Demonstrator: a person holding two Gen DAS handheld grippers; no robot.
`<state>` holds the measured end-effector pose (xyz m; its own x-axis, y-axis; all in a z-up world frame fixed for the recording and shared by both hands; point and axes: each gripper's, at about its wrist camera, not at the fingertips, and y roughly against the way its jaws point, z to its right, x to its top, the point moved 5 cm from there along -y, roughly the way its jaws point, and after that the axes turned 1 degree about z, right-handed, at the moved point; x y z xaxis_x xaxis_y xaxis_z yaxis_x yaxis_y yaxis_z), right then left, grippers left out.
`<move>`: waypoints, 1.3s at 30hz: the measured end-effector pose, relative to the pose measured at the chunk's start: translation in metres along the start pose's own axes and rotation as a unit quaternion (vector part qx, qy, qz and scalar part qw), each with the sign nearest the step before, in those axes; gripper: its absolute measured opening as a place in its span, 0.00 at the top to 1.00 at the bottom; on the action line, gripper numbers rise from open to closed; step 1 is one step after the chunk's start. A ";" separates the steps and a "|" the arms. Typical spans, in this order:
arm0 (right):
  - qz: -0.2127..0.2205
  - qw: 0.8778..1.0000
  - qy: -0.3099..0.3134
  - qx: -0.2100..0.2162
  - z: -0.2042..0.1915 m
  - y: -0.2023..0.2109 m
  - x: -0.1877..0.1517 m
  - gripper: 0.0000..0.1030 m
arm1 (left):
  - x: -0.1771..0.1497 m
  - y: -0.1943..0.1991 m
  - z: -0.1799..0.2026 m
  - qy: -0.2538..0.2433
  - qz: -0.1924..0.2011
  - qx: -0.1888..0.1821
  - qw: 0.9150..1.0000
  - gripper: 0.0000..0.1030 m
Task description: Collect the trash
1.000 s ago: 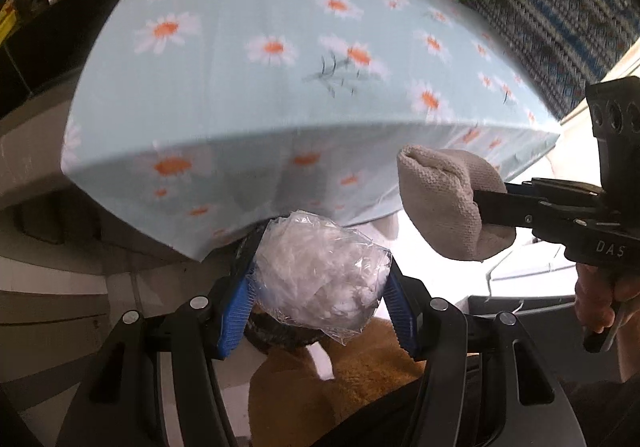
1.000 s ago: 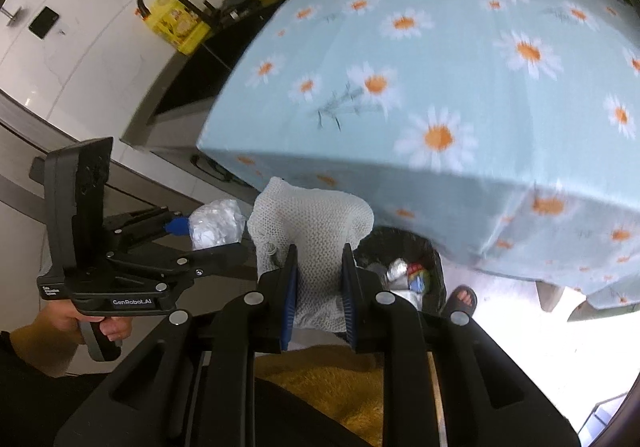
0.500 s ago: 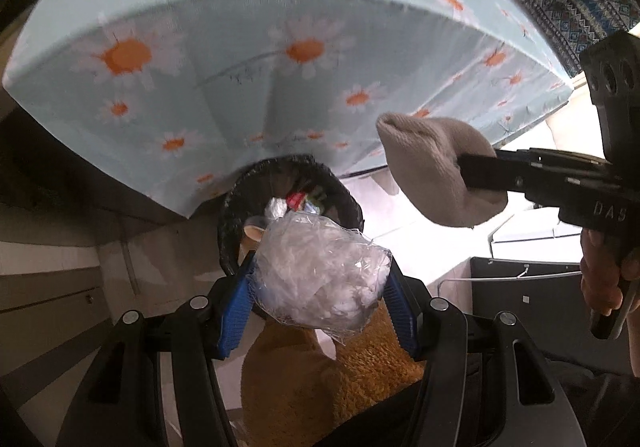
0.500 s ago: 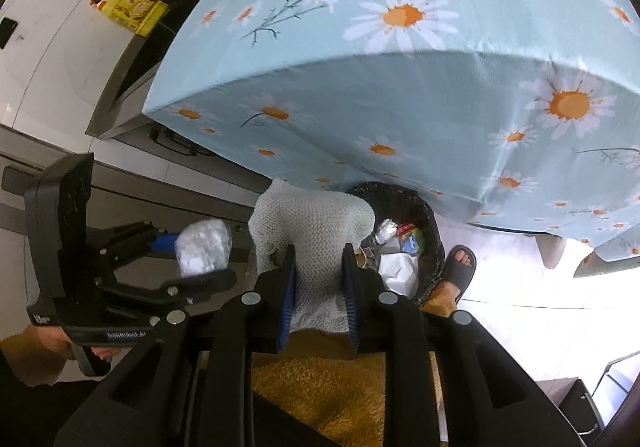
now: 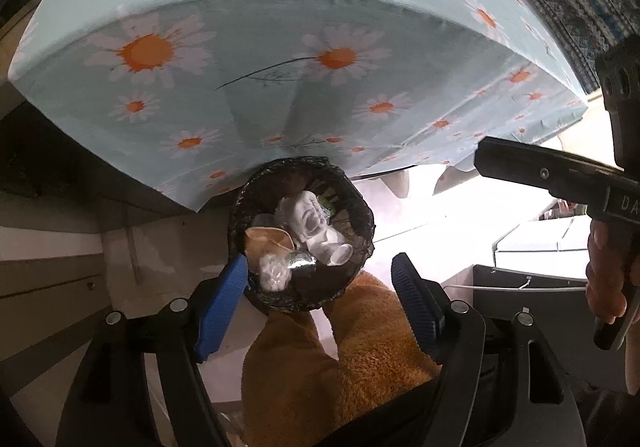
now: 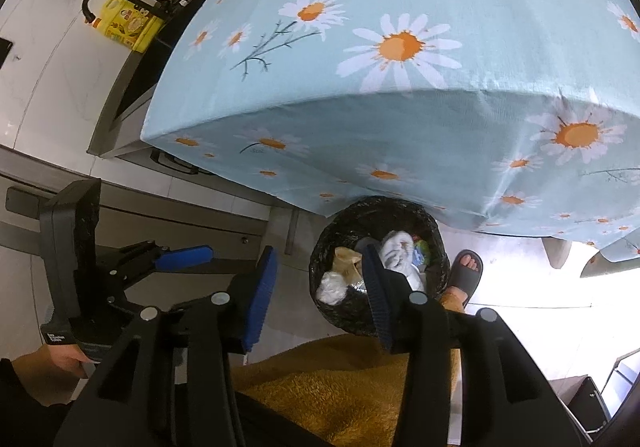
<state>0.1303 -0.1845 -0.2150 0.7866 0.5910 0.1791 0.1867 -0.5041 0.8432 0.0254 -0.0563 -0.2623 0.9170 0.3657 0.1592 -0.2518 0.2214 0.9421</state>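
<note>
A black-lined trash bin point(image 5: 362, 207) stands on the floor under the table edge; it also shows in the right wrist view point(image 6: 438, 243). Inside lie the white cloth point(image 5: 316, 229), the crumpled clear plastic point(image 5: 274, 273), a foil piece and a paper cup. In the right wrist view the cloth point(image 6: 394, 253) and plastic point(image 6: 332, 287) lie in the bin too. My left gripper point(image 5: 318, 299) is open and empty above the bin. My right gripper point(image 6: 320, 287) is open and empty above the bin's near side.
The table with the blue daisy cloth point(image 5: 280, 59) overhangs the bin. The person's orange trousers point(image 5: 340, 375) and a sandalled foot point(image 6: 466, 271) are close to the bin. A kitchen counter with a yellow bottle point(image 6: 128, 25) stands at the left.
Both grippers opened over the bin. The plastic dropped from the left gripper and the white cloth from the right gripper into the bin.
</note>
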 end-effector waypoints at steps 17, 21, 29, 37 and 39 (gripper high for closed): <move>0.020 1.000 0.004 -0.007 -0.004 0.023 0.009 0.56 | 0.019 0.032 0.000 0.013 0.038 -0.002 0.999 0.30; 0.050 0.999 0.010 -0.016 -0.013 0.046 0.016 0.55 | 0.028 0.055 0.006 0.002 0.064 -0.002 0.998 0.30; 0.112 0.993 0.009 -0.040 -0.029 0.090 0.021 0.48 | 0.045 0.104 0.013 -0.021 0.115 -0.010 0.993 0.30; 0.171 0.984 0.010 -0.053 -0.045 0.138 0.030 0.34 | 0.059 0.150 0.024 -0.048 0.156 0.004 0.987 0.30; 0.183 0.982 0.010 -0.053 -0.045 0.150 0.032 0.31 | 0.062 0.162 0.029 -0.052 0.170 0.009 0.984 0.25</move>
<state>0.1566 -0.2129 -0.0595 0.7781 0.3945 0.4887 -0.1693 -0.6176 0.7681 0.0510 -0.0242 -0.0911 0.8078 0.3209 0.4944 -0.5448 0.0867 0.8341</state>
